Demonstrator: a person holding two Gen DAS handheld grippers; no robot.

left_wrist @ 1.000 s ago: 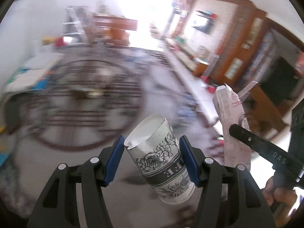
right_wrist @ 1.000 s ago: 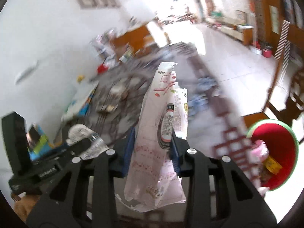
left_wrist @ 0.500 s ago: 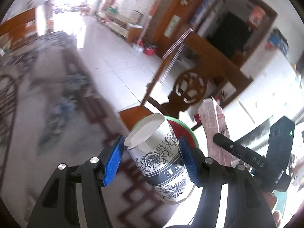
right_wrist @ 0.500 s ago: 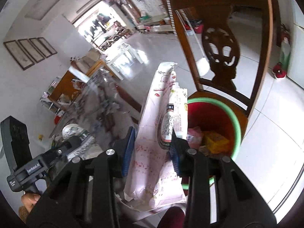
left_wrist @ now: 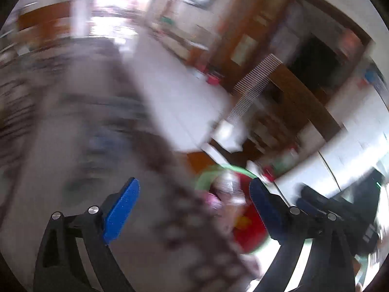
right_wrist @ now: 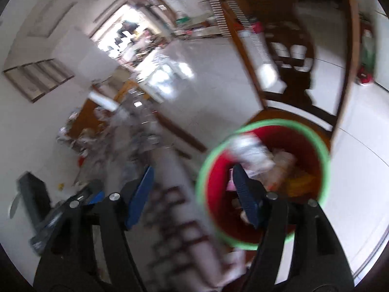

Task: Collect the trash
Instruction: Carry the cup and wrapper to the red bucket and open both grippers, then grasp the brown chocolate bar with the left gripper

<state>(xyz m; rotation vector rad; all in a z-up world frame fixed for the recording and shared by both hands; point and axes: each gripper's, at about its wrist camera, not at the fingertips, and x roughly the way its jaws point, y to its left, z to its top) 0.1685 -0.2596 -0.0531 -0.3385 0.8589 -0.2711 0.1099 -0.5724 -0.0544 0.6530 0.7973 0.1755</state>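
The red trash bin with a green rim (right_wrist: 279,123) stands on a wooden chair seat, just beyond and right of my right gripper (right_wrist: 193,194). That gripper's jaws are opening and nothing is between its blue pads (right_wrist: 141,194). A blurred white and pink piece of trash (right_wrist: 250,150) lies at the top of the bin. In the left wrist view my left gripper (left_wrist: 194,206) is also opening, wide and empty, with the bin (left_wrist: 218,169) showing between its pads and blurred trash (left_wrist: 228,187) inside it. The right gripper (left_wrist: 316,204) shows at the left view's right edge.
A carved wooden chair back (right_wrist: 291,48) rises behind the bin. The patterned tablecloth edge (right_wrist: 180,231) runs under both grippers on the left. White tiled floor (right_wrist: 214,73) stretches beyond. Both views are motion-blurred.
The left gripper let go of the flower-print paper cup and the right gripper let go of the pink wrapper. Both sets of jaws spread apart, and both hands came down beside the bin.
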